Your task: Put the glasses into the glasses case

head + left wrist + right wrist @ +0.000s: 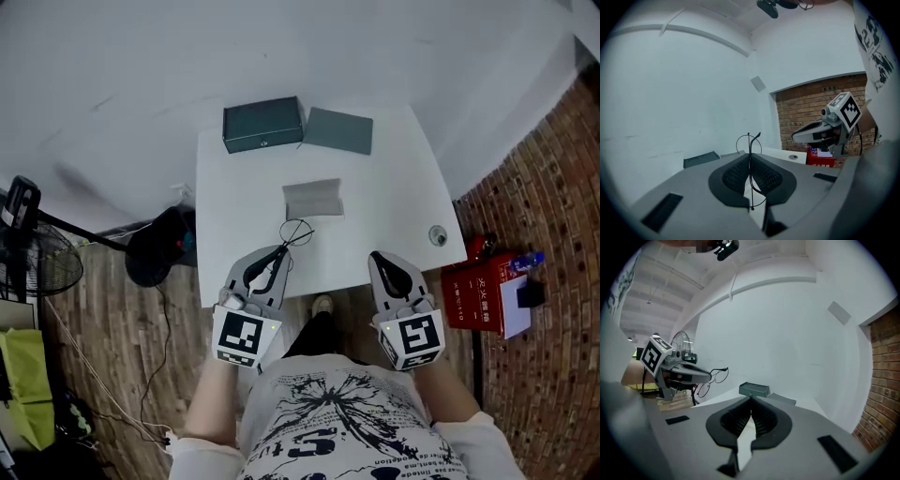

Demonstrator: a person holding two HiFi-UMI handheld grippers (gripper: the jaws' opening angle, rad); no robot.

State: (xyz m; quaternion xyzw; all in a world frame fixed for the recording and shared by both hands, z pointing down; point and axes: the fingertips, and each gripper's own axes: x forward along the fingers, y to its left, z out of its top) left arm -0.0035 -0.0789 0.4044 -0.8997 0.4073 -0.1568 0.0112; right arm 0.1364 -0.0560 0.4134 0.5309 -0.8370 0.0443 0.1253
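Thin black wire glasses (pixel 296 231) are pinched in my left gripper (pixel 283 252), which is shut on them above the table's front edge. In the left gripper view the glasses (pixel 749 140) stick up from between the closed jaws (pixel 750 161). The dark green glasses case (pixel 262 125) stands shut at the back of the white table (pixel 225 216), far ahead of both grippers. My right gripper (pixel 376 256) is shut on nothing near the front edge; its view shows the case (pixel 753 390), the left gripper (pixel 684 372) and the glasses (pixel 710 376).
A flat grey-green piece (pixel 337 130) lies right of the case. A grey cloth (pixel 313 199) lies mid-table. A small round object (pixel 438 235) sits at the right edge. A red box (pixel 487 292) and brick floor are to the right, a fan (pixel 28 253) to the left.
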